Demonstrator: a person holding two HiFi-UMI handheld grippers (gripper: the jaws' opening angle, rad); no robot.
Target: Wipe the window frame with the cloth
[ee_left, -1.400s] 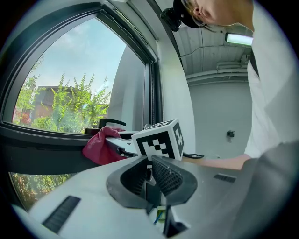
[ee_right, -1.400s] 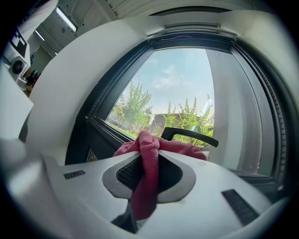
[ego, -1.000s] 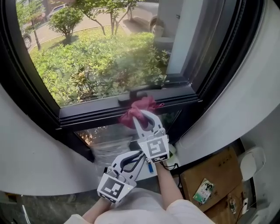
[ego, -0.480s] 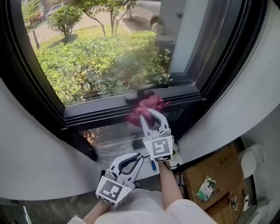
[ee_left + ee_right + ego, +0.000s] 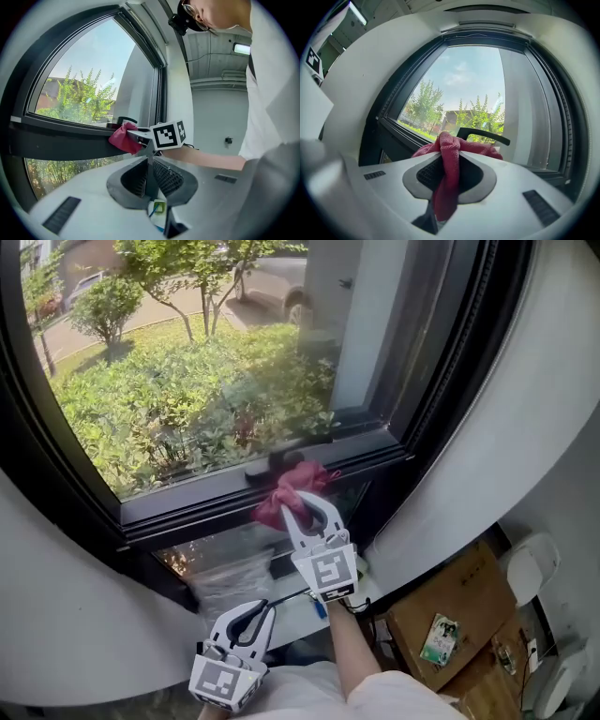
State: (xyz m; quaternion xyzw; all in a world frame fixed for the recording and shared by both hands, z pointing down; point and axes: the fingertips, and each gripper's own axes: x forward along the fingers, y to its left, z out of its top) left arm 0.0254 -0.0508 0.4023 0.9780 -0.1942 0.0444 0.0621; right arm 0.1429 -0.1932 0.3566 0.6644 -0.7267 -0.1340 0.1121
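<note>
While the right gripper [image 5: 302,499], jaws clamped on the red cloth [image 5: 284,486], holds it against the dark window frame [image 5: 187,505] at frame centre, the left gripper [image 5: 260,608] hangs at lower left, jaws together, nothing between them.

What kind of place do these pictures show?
Probably an indoor room at ground level, perhaps a home or workshop: a large dark window frame looks onto shrubs and a parked car, and a cardboard box sits below.
</note>
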